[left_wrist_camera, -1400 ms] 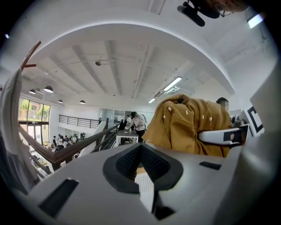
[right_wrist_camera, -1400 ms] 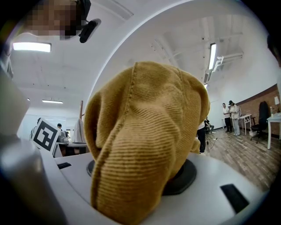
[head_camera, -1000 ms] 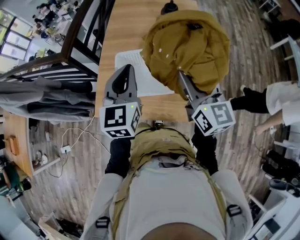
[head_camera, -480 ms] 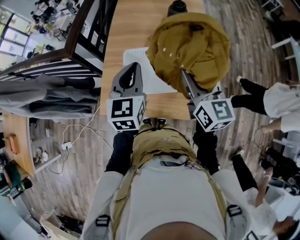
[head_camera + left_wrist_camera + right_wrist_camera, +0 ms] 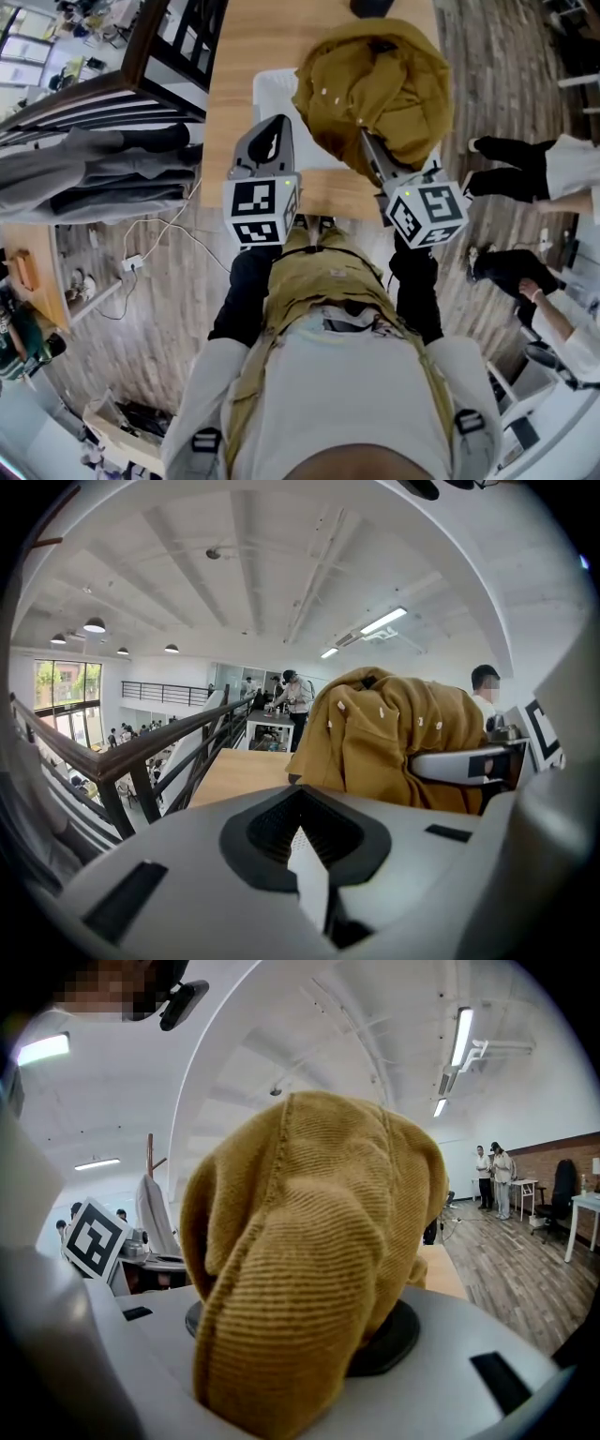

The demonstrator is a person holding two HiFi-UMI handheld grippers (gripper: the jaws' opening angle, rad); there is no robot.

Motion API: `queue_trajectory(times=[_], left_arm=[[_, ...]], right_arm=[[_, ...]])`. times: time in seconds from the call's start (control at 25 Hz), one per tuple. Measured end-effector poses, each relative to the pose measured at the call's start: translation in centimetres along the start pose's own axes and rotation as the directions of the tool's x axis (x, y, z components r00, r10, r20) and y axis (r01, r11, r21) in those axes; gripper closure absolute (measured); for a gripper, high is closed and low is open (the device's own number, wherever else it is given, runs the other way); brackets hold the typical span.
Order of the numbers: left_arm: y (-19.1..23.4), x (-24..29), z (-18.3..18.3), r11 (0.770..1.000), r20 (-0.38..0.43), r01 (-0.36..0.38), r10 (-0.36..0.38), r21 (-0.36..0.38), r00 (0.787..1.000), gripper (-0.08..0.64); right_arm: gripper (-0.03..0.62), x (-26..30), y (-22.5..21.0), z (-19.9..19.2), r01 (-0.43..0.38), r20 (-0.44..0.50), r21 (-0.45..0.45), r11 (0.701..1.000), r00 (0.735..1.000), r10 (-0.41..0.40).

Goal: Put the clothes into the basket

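Right gripper (image 5: 366,145): jaws closed on a fold of the mustard corduroy jacket (image 5: 380,80). Bunched cloth fills the gap between them and spills over the gripper's front. The jacket hangs from that grip in a rounded heap over the right side of the white basket (image 5: 275,98) and hides that part of it. Can't tell whether its lower edge touches the basket. Small pale buttons run along the jacket edge nearest the basket's middle.

Left gripper (image 5: 278,129): jaws meet at the tips, nothing between them. It points over the basket's near left part, apart from the jacket. The basket's perforated white surface shows through the opening behind the tips.

The basket sits on a light wooden table (image 5: 239,56), toward its near edge. A dark railing (image 5: 155,66) runs to the left of the basket, past the table's side. Plank floor (image 5: 150,309) lies on the near side of the basket, with a white cable (image 5: 164,246) on it to the left. A person's dark-trousered legs (image 5: 511,150) are to the right of the basket, well apart.
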State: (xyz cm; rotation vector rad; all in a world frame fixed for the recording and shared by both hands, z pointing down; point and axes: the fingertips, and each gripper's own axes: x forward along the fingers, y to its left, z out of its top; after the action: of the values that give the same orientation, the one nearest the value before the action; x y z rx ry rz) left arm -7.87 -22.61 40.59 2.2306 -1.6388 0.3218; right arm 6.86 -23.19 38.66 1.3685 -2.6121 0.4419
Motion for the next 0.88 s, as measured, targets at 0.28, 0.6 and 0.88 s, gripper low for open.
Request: queue_trajectory(times=[0.28,0.6,0.88], left_arm=[[1.3,2.0,-3.3,0.999,-0.080,-0.025,0.022,-0.034,0.997,0.560],[2.3,4.2,-6.0,0.998,-0.168,-0.037,0.029,-0.045,0.985,0.560],[3.1,5.6,-8.1,0.997,-0.238,-0.044,0.027,-0.068,0.971,0.560]], right_arm=[[0.364,3.0,-0.8,-2.8,-0.017,-0.085,-0.032,0.999,0.996,0.014],[0.364,6.2,-2.0,-6.3,-0.059,-0.208,-0.105,0.993,0.977,0.036],[0.364,8.8,-1.7,-10.0,-0.133,-0.333,-0.167,0.977,0.940,0.071]])
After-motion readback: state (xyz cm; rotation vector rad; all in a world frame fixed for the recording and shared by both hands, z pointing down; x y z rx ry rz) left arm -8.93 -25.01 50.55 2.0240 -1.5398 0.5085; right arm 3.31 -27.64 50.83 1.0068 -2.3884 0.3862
